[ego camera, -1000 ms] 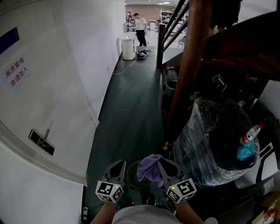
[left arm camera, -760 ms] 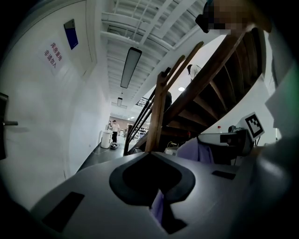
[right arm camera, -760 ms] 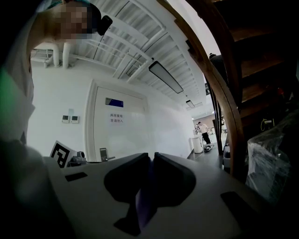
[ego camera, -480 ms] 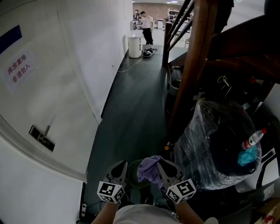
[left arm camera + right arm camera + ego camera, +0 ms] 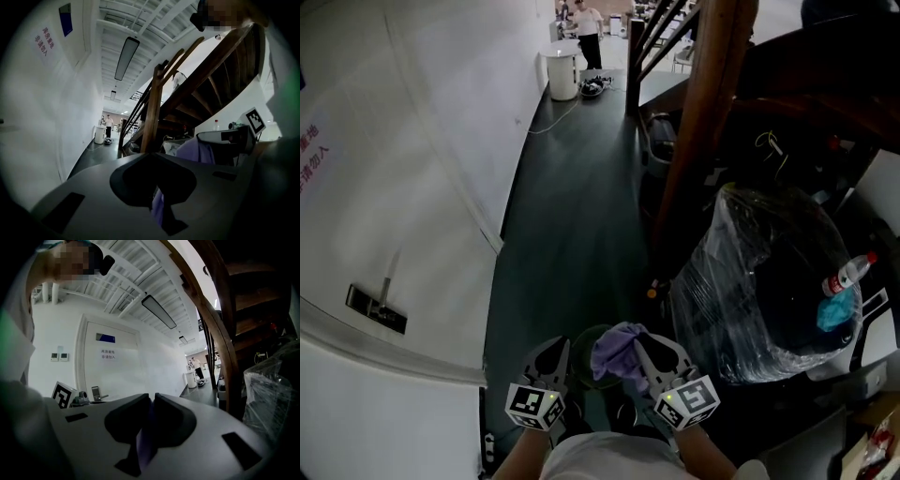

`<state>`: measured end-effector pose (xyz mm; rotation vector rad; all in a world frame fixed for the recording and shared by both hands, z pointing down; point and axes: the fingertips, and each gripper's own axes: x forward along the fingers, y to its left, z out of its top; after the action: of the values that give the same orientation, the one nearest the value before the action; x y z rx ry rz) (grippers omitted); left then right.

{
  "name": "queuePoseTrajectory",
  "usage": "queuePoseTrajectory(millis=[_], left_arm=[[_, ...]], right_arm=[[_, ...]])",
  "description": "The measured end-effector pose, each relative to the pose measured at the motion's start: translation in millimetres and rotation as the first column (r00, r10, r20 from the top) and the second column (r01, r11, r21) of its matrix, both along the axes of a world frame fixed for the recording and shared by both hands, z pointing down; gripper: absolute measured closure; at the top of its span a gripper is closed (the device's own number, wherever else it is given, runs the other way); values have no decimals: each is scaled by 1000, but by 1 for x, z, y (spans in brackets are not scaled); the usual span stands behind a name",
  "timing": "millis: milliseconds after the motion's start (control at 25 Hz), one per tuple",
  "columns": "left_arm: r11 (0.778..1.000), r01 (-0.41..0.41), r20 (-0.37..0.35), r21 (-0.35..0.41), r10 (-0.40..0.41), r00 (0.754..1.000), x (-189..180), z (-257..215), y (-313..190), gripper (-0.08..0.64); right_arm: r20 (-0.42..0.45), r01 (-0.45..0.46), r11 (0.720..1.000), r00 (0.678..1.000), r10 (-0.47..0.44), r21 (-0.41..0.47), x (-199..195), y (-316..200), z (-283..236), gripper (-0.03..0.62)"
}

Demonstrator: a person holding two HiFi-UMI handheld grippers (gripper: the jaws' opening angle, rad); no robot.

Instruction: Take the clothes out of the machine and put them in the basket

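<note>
Jaws closed on both: left gripper (image 5: 551, 356) and right gripper (image 5: 649, 354) each pinched the lilac garment (image 5: 617, 347). Cloth bunched between them, nearer the right, long axis running gripper to gripper. Green basket (image 5: 580, 366) seemingly just below, on floor.

White wall (image 5: 412, 141) on left w/ door handle (image 5: 375, 309); dark floor (image 5: 572, 216) down the corridor. Wooden stair post (image 5: 698, 122) at right, strip light (image 5: 125, 56) overhead. White bin (image 5: 562, 77) at far end.
</note>
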<state>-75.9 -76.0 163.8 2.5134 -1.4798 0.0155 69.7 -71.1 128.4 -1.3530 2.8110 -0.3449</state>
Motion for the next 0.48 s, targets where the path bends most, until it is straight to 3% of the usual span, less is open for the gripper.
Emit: queuePoseTrajectory(millis=[480], left_arm=[[989,-85,-16,-118,84,996,-20,70,-21,539]], right_arm=[[-68,-85,990,995,78,-114,-19,-19,68,545]])
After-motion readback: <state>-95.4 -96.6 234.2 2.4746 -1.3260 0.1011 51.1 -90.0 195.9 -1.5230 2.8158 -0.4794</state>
